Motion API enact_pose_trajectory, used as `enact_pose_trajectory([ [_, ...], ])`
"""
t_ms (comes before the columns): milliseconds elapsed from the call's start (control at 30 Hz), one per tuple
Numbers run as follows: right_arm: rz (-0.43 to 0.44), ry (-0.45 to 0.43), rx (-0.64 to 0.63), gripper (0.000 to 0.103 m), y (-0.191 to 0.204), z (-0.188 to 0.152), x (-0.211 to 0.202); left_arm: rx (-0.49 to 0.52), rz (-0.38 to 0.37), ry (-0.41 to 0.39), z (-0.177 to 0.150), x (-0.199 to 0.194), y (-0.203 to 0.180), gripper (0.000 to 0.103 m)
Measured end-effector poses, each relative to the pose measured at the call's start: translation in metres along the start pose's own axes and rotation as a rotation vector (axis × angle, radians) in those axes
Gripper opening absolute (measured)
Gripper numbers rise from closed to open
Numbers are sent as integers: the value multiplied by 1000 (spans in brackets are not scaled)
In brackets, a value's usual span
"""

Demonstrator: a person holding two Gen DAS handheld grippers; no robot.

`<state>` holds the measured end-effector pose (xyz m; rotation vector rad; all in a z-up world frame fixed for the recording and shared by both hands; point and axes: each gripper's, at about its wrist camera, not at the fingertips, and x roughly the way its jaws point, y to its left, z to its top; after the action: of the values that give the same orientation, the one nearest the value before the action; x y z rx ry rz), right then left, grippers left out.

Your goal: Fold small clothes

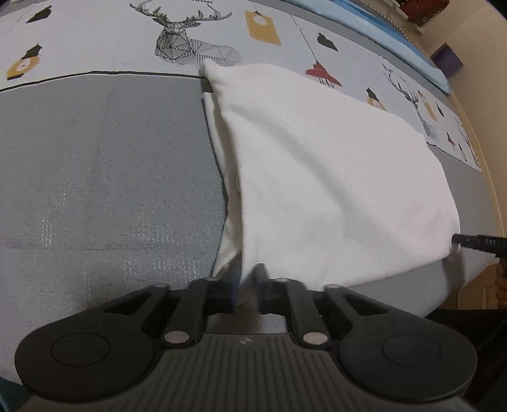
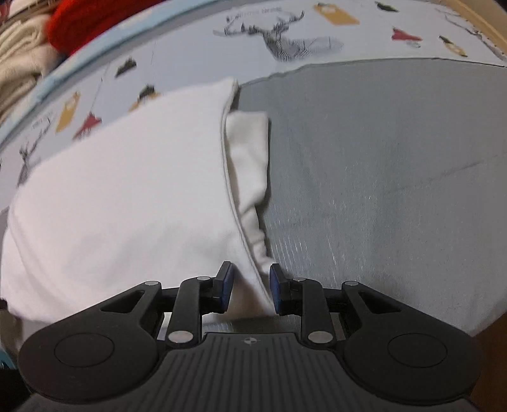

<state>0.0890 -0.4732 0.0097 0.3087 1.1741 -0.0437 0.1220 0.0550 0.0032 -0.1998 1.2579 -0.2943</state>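
Note:
A white garment [image 1: 317, 164] lies folded on the grey part of the bedsheet [image 1: 95, 177], with a sleeve [image 2: 250, 158] sticking out from under its top layer. My left gripper [image 1: 248, 285] is shut on the garment's near corner, its fingers almost together around the cloth. My right gripper [image 2: 250, 290] holds its blue pads [image 2: 225, 285] apart. The other near corner of the white garment [image 2: 126, 196] sits loosely between them. In the left wrist view, the right gripper [image 1: 458, 241] shows at the garment's far right corner.
The bedsheet has a pale patterned band [image 1: 177, 38] with deer and lantern prints beyond the grey area. A pile of folded clothes, one of them red [image 2: 82, 22], sits at the bed's far edge. The bed's near edge drops off at the right [image 1: 443, 285].

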Motion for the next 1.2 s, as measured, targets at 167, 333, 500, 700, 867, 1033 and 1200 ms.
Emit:
enact_pose_trajectory([
  [167, 40, -62, 31, 3, -2, -3, -11, -68, -99, -109, -4, -29, 17, 3],
  [333, 26, 4, 124, 2, -26, -9, -3, -12, -3, 65, -9, -1, 18, 3],
  [500, -28, 36, 40, 6, -12, -10, -1, -67, -36, -40, 0, -21, 23, 14],
  [700, 39, -104, 14, 20, -1, 2, -18, -24, -119, -69, 17, -20, 7, 14],
  [867, -89, 45, -40, 20, 5, 3, 13, 28, -2, 88, 22, 14, -7, 14],
  [1033, -67, -22, -3, 23, 5, 6, 0, -104, -52, -58, 37, -8, 12, 25],
  [1200, -63, -171, 27, 31, 3, 14, -23, -258, -58, -95, 45, -8, 28, 38],
])
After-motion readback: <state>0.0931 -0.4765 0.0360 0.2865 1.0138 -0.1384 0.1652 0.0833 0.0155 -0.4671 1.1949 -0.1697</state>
